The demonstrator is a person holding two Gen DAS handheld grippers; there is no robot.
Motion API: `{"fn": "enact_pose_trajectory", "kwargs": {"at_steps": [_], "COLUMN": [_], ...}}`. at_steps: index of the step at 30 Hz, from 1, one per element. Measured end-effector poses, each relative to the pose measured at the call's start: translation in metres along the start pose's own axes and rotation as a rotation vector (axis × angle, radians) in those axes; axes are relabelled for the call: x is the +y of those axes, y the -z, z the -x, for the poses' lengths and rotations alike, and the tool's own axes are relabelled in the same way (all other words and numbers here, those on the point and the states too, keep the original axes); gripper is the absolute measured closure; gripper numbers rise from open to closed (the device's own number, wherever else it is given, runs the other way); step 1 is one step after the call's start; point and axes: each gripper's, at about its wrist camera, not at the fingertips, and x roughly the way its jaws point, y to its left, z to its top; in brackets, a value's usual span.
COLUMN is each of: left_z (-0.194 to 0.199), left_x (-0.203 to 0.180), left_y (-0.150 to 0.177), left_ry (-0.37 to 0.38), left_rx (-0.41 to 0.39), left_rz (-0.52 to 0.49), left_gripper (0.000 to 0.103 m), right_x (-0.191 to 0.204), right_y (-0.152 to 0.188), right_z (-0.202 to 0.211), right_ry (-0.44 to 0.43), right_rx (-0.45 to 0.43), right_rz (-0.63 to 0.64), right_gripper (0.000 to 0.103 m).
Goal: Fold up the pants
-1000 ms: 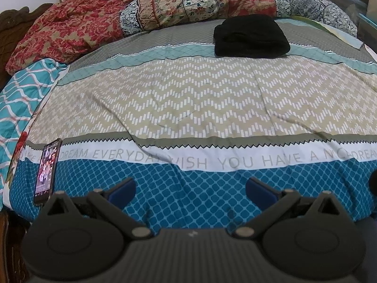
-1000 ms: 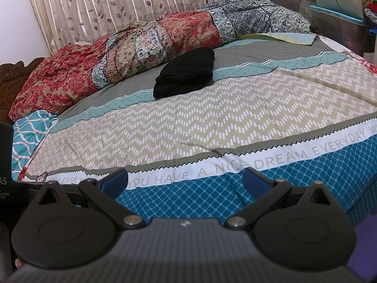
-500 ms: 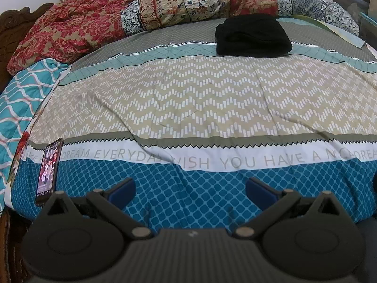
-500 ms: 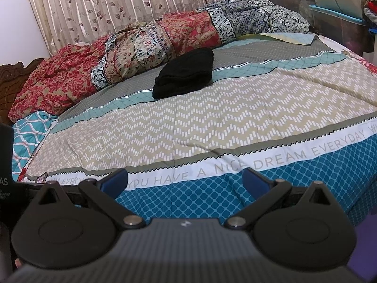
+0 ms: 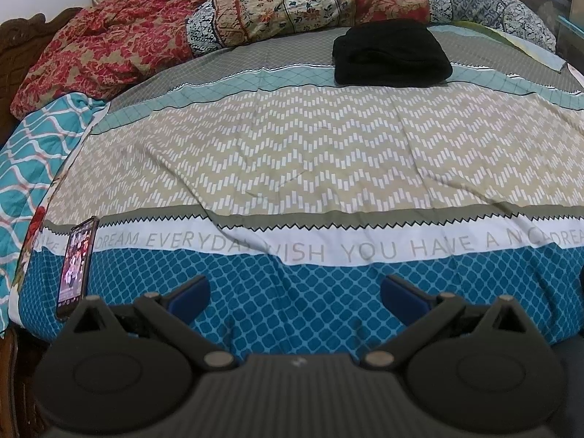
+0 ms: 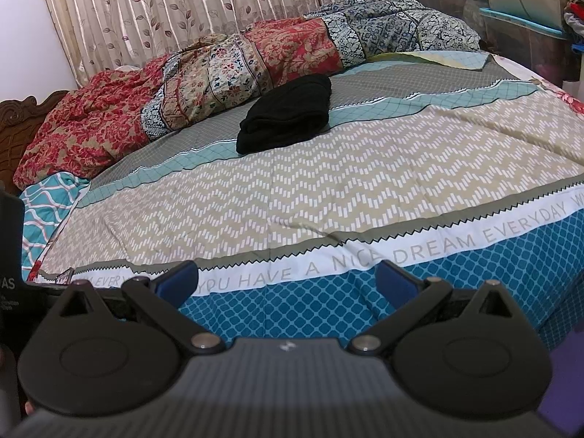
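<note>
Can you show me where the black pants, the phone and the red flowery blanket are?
black pants (image 5: 392, 54), left wrist view, middle of the folded pile.
phone (image 5: 77, 266), left wrist view, its lit screen.
red flowery blanket (image 6: 91, 124), right wrist view, crumpled red part.

The phone (image 6: 62, 276) is mostly hidden behind the right hand-held gripper (image 6: 286, 281); printed bedsheet (image 5: 328, 168) lettering runs off-frame.

both grippers, left gripper (image 5: 295, 294) and right gripper (image 6: 287, 277), look alike: black ribbed body, round discs, silver pivot screws, blue pads (image 5: 189, 292).
</note>
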Motion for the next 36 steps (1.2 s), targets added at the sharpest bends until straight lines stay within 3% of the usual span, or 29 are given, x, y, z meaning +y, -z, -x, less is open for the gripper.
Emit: {"fn": "enact_pose_trajectory", "kwargs": {"at_steps": [36], "left_z": [0.0014], "left_x": [-0.0014], "left_y": [0.0000], "left_ry": [0.005], "left_rx": [-0.008], "left_rz": [-0.008], "left_gripper": [0.000], "right_x": [0.0005], "right_y": [-0.0019], "right_z": [0.0002], "right_ry": [0.001], "right_rx": [0.001], "right_rz": [-0.002], "right_gripper": [0.000]}}
